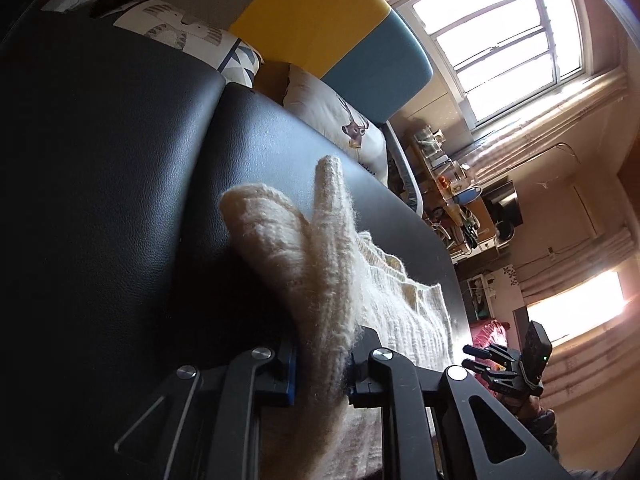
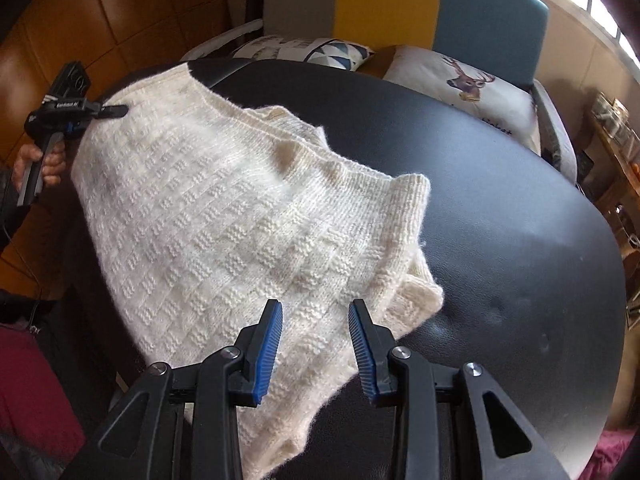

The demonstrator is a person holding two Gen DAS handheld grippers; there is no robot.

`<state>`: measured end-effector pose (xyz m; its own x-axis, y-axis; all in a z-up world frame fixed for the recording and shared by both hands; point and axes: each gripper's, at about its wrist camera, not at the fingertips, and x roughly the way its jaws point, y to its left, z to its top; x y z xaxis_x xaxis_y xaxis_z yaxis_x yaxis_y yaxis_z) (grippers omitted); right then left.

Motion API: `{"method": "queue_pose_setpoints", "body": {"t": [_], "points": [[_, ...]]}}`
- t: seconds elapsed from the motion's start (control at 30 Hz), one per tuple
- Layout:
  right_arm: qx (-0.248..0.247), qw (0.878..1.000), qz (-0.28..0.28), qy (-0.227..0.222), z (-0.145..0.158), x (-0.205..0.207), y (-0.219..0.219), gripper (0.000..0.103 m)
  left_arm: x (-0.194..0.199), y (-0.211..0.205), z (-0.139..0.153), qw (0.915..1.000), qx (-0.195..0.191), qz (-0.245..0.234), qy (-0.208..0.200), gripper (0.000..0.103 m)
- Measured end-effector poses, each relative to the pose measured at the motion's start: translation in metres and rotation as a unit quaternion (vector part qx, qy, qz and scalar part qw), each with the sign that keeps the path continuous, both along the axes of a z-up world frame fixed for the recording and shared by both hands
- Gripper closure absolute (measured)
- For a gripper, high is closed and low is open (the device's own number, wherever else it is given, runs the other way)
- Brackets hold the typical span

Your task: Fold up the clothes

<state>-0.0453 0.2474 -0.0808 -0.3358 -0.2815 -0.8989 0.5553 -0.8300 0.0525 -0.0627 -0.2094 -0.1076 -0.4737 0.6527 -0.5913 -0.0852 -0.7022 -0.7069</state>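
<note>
A cream knitted sweater (image 2: 224, 220) lies spread on a black leather surface (image 2: 500, 208), its neckline toward the cushions and a sleeve folded in at the right (image 2: 412, 292). My left gripper (image 1: 322, 376) is shut on a thick fold of the sweater (image 1: 316, 264), which bulges up between its jaws; in the right wrist view that left gripper (image 2: 114, 111) pinches the far left edge. My right gripper (image 2: 316, 344) hovers open just above the sweater's near hem, nothing between its blue pads (image 2: 268, 352). It also shows small in the left wrist view (image 1: 478, 358).
Patterned cushions (image 2: 460, 80) and a yellow and blue backrest (image 2: 492, 20) stand behind the black surface. A cluttered shelf (image 1: 452, 200) and bright windows (image 1: 508, 40) are off to the right. A hand (image 2: 44, 164) holds the left gripper's handle. A dark red cloth (image 2: 36, 384) lies low left.
</note>
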Motion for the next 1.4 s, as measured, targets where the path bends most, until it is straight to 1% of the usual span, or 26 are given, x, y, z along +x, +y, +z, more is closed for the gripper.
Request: {"method": "queue_pose_setpoints", "body": {"t": [0.1,0.17,0.27,0.37,0.5,0.57,0.7,0.8,0.9,1.07,1.13,1.2,1.3,1.4], "points": [[0.02,0.999,0.03,-0.023,-0.02,-0.009,-0.01,0.068,0.002,-0.002,0.011,0.9999,-0.003,-0.005,0.008,0.086],[0.044,0.996,0.041,-0.059,-0.044,-0.017,-0.015,0.068,0.004,-0.002,0.018,0.9999,-0.002,-0.007,0.011,0.086],[0.001,0.997,0.02,-0.075,-0.053,-0.028,-0.006,0.068,0.009,-0.001,0.028,0.9998,0.008,-0.007,0.016,0.086],[-0.011,0.997,0.013,-0.075,-0.057,-0.03,-0.001,0.068,0.015,0.01,0.045,0.9989,0.028,-0.015,0.034,0.087],[-0.035,0.996,-0.013,-0.079,-0.06,-0.032,0.007,0.068,0.024,0.031,0.069,0.996,0.063,-0.021,0.059,0.087],[-0.051,0.995,-0.026,-0.081,-0.062,-0.033,0.011,0.068,0.025,0.043,0.08,0.994,0.085,-0.02,0.066,0.087],[-0.081,0.992,-0.046,-0.081,-0.066,-0.033,0.015,0.067,0.017,0.074,0.098,0.9912,0.112,-0.016,0.068,0.087],[-0.092,0.991,-0.057,-0.075,-0.068,-0.033,0.014,0.067,0.009,0.096,0.104,0.9907,0.122,-0.01,0.06,0.087],[-0.107,0.99,-0.069,-0.067,-0.069,-0.032,0.013,0.067,0.002,0.12,0.109,0.9924,0.112,-0.008,0.051,0.087],[-0.148,0.983,-0.089,-0.06,-0.073,-0.026,0.015,0.067,-0.007,0.174,0.107,0.997,0.067,-0.019,0.035,0.087],[-0.161,0.981,-0.094,-0.057,-0.077,-0.023,0.02,0.067,-0.009,0.199,0.101,0.9979,0.051,-0.031,0.025,0.087],[-0.174,0.978,-0.1,-0.053,-0.08,-0.021,0.025,0.067,-0.009,0.223,0.094,0.9984,0.028,-0.045,0.018,0.087],[-0.194,0.974,-0.108,-0.048,-0.085,-0.017,0.032,0.067,-0.006,0.257,0.077,0.9975,-0.009,-0.07,0.006,0.087],[-0.207,0.971,-0.115,-0.043,-0.086,-0.016,0.037,0.067,-0.004,0.285,0.058,0.9952,-0.037,-0.09,-0.009,0.087]]}}
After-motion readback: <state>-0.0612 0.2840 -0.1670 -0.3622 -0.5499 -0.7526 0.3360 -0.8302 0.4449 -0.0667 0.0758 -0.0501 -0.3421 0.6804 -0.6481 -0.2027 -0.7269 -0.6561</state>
